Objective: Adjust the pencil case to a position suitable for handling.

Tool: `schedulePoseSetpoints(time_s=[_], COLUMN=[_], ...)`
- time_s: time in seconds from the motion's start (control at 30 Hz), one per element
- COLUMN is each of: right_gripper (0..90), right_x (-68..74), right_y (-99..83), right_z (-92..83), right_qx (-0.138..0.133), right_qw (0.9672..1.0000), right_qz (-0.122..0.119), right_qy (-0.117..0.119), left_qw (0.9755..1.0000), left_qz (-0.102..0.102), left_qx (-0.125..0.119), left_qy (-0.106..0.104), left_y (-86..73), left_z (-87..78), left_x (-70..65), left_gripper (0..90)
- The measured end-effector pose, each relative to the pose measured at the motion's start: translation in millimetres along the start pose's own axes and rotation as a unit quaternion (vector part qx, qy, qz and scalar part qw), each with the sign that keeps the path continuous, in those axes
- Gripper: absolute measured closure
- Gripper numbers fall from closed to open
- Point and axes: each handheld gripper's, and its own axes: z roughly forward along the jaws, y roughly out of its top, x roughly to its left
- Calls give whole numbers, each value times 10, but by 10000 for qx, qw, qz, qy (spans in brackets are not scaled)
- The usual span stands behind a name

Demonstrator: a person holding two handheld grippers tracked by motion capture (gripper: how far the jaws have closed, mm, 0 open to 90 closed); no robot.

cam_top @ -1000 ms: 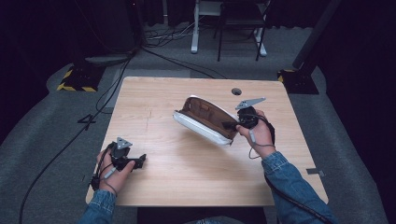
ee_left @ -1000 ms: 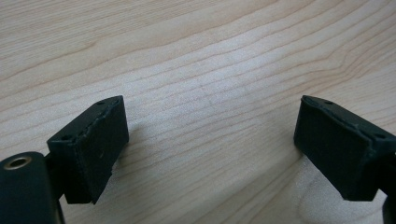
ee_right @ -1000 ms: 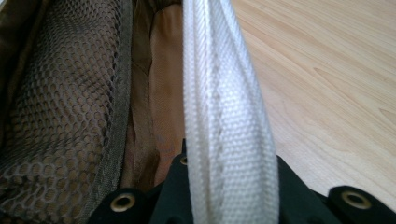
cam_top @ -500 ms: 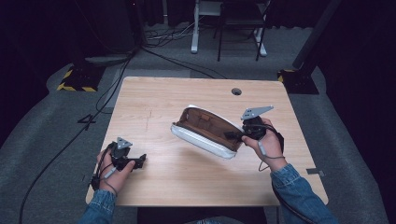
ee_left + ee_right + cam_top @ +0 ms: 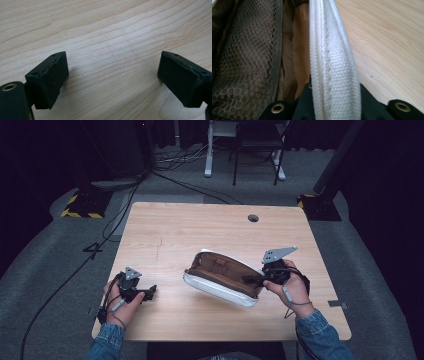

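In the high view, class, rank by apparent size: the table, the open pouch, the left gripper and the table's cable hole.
1. Table
2. Pouch, white outside, brown inside
3. Left gripper
4. Cable hole, clearly smallest

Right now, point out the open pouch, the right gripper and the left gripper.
open pouch [image 5: 220, 287]: high view, on its white outer side wall.
right gripper [image 5: 334, 100]: right gripper view, between the jaws shut on the pouch's white rim.
left gripper [image 5: 112, 77]: left gripper view, midway between its open jaws.
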Motion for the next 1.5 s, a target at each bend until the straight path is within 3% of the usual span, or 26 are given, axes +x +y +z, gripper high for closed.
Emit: schedulePoseSetpoints(time_s=[0.7,1.5], right_gripper=[868,863], right_x=[159,180], right_y=[-235,-485], right_z=[29,331], right_qx=[172,521], right_qw=[9996,9975], right_qz=[-141,-157], right_qy=[190,446], left_qw=[10000,10000], left_qz=[16,42], left_qx=[9,4], left_qy=[-3,-12], left_y=[2,14], left_z=[0,13], left_x=[2,2], left_gripper=[102,98])
